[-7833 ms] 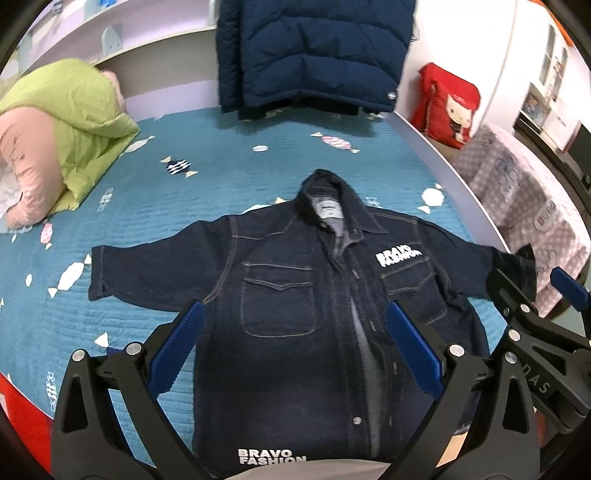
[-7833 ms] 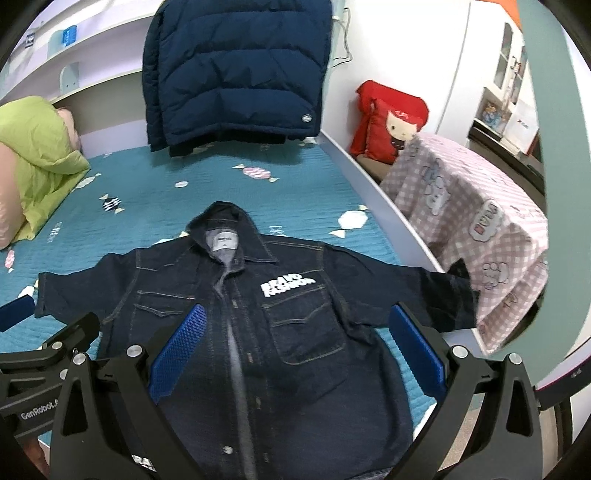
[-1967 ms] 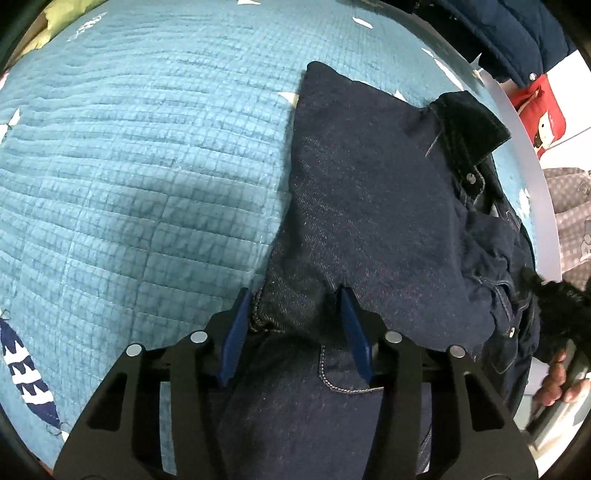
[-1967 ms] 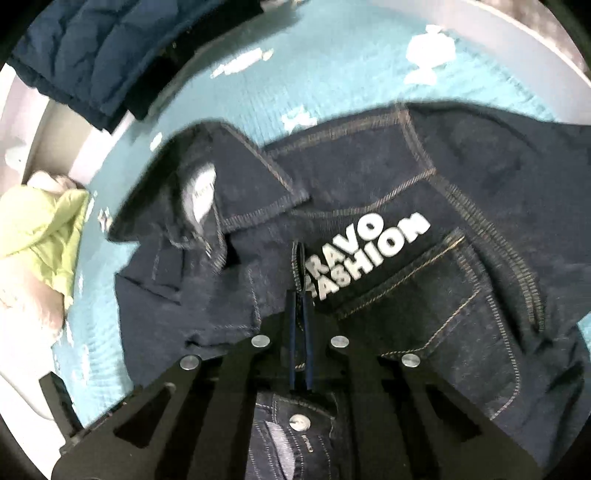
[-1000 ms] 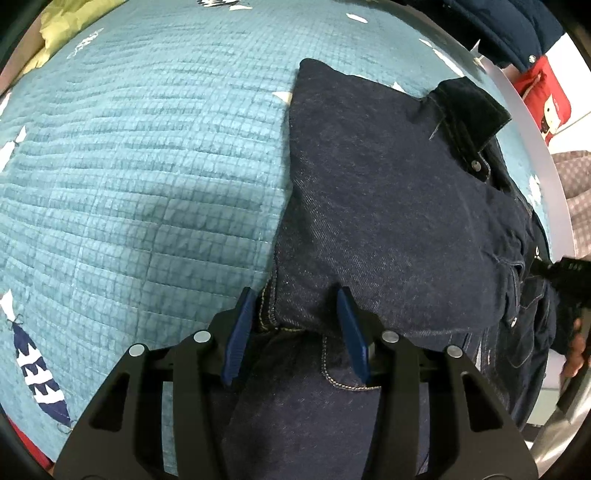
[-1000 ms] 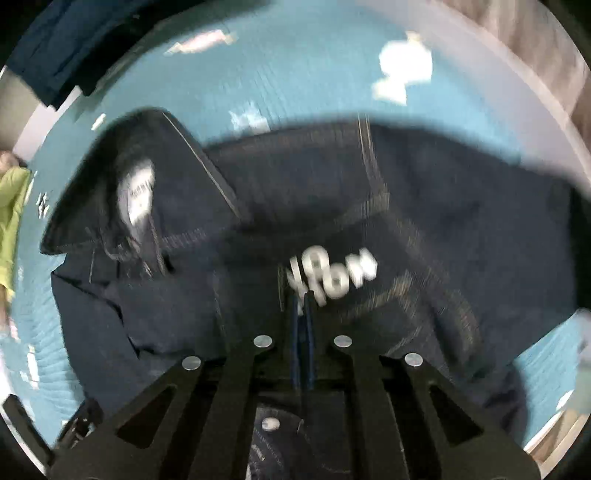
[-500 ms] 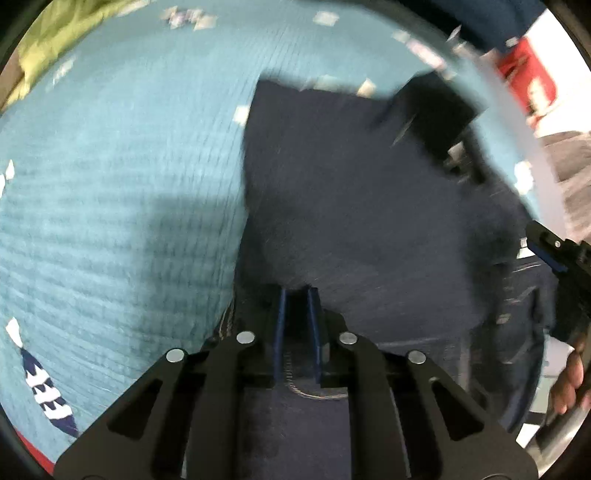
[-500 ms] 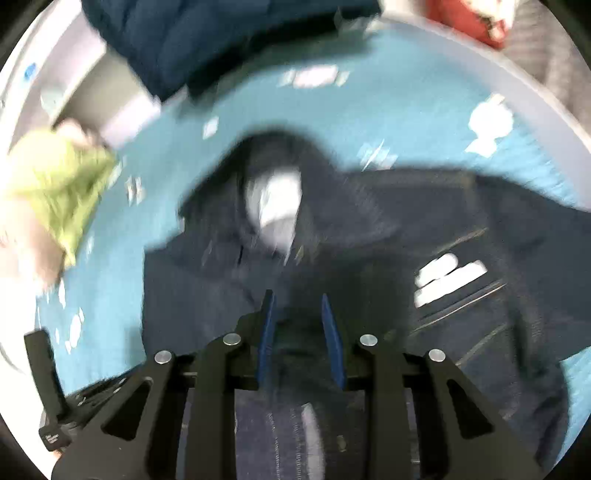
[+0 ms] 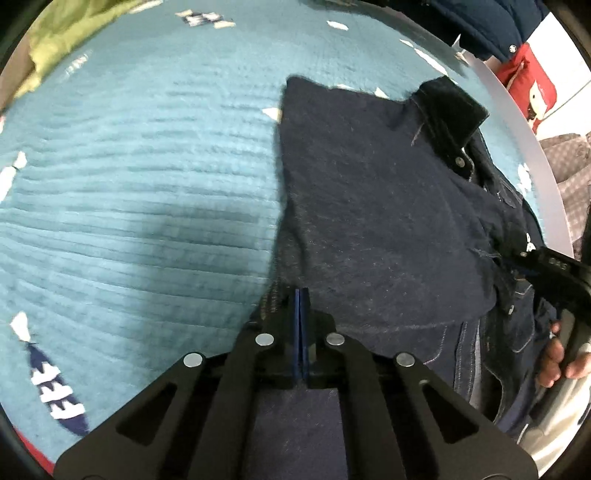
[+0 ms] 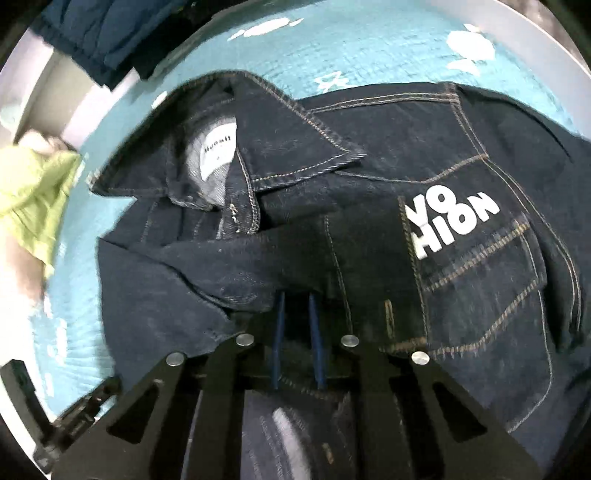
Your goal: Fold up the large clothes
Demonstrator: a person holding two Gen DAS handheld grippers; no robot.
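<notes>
The left gripper (image 9: 300,295) was recorded with its blue pads pressed together, pinched on the folded edge of the denim jacket (image 9: 376,206); the cloth between the pads was too dark to be confirmed outright. The right gripper (image 10: 295,299) was noted with a narrow gap between its pads, folded denim lying against the tips; whether cloth was actually held could not be told.

The jacket was observed spread on the teal bedspread (image 9: 140,177). Its left side had been laid over onto the front, so that plain denim covered that half. The collar (image 10: 280,122) and white neck label (image 10: 218,151) were seen at the far end of the jacket, the white chest print (image 10: 450,221) to the right of the placket. A green pillow (image 10: 33,199) and a hanging navy puffer coat (image 10: 110,33) were noted beyond the collar.

Step judged: first side panel folded inward, hold being renewed. The next move would likely call for smoothing this flap, then the print-side sleeve and panel to be brought across the placket likewise.
</notes>
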